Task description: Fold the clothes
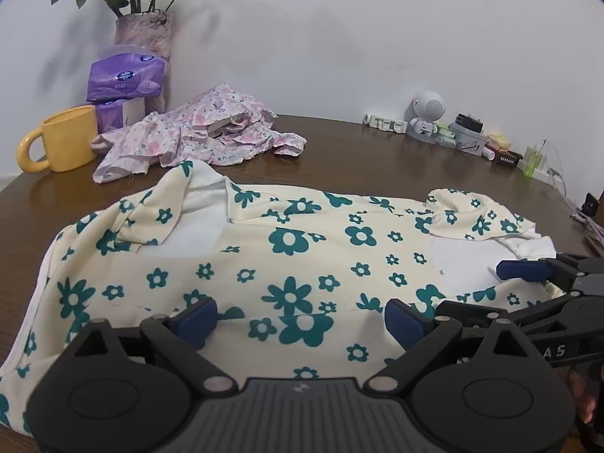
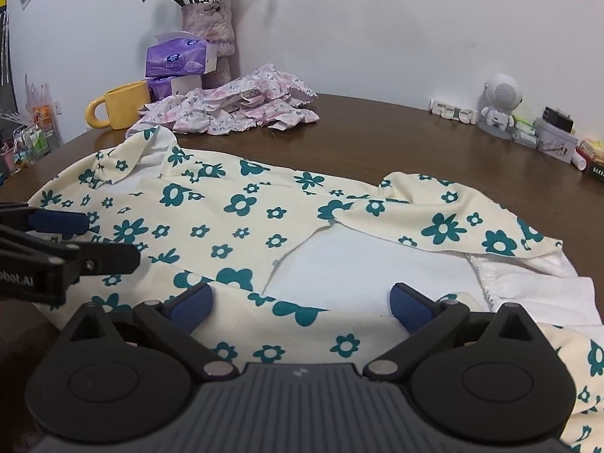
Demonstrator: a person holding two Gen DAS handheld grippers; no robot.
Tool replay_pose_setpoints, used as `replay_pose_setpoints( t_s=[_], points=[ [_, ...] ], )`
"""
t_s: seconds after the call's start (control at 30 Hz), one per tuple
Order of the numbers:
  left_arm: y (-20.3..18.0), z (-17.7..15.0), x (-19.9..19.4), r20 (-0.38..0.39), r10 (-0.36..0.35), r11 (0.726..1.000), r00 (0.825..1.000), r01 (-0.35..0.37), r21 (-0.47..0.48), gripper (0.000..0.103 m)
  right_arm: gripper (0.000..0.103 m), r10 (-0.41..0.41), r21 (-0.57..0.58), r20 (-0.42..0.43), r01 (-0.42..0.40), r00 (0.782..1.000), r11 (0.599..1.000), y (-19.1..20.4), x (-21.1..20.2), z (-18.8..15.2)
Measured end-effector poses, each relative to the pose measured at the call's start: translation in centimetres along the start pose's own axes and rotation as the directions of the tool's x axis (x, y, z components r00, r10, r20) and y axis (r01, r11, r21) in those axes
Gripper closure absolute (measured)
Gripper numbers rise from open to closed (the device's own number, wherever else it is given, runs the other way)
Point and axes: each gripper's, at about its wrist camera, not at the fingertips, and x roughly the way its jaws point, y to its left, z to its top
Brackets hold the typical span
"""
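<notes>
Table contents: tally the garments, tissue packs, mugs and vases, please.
Garments: 2, the green-flowered cream garment and the crumpled pink floral garment
Tissue packs: 2, upper, lower
Mugs: 1, yellow mug
Vases: 1, vase
Total: 6

A bare strip of table (image 1: 358, 151) lies open behind the spread flowered garment (image 1: 264, 256), hemmed at the far left by the crumpled pink garment (image 1: 196, 132), yellow mug (image 1: 64, 137) and tissue packs (image 1: 124, 79), and at the far right by small clutter (image 1: 464, 132) along the wall.
</notes>
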Motion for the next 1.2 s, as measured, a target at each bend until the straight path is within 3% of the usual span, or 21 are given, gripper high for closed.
replay_pose_setpoints(
  t_s=[0.13, 1.2],
  points=[
    [-0.65, -0.07, 0.53, -0.014, 0.021, 0.999, 1.000, -0.021, 0.035, 0.000, 0.001, 0.017, 0.018, -0.015, -0.017, 1.000, 1.000, -0.53, 0.32, 0.08],
    [-0.88, -0.21, 0.74, -0.012, 0.030, 0.998, 0.999, -0.029, 0.047, 0.000, 0.001, 0.008, 0.022, -0.019, -0.007, 1.000, 1.000, -0.79, 0.57, 0.12]
  ],
)
